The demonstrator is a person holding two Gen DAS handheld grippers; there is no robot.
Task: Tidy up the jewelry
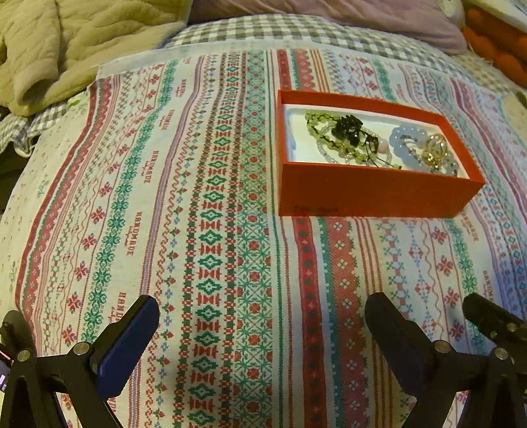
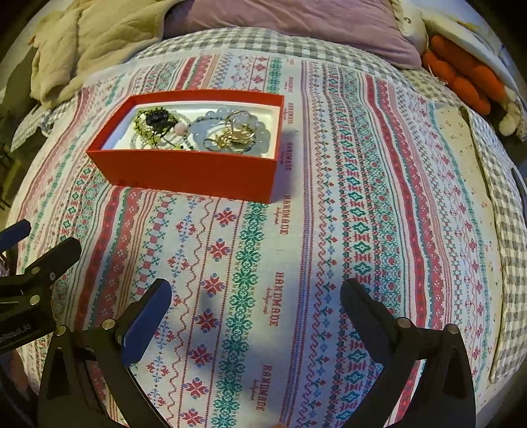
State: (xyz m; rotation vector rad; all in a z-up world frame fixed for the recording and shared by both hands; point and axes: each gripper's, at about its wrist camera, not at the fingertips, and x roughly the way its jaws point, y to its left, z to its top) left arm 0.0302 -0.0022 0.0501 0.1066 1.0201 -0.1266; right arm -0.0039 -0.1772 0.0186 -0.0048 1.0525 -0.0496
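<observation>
A red box with a white lining stands on the patterned cloth, also in the right wrist view. Inside lie a green bead bracelet, a black bead piece, a pale blue bead bracelet and gold rings; the same pile shows in the right wrist view. My left gripper is open and empty, low over the cloth, short of the box. My right gripper is open and empty, to the right of the left one, whose finger shows at the left edge.
The patterned cloth covers a bed with a grey checked sheet. A beige quilted garment lies at the back left, a purple pillow at the back, an orange knitted item at the back right.
</observation>
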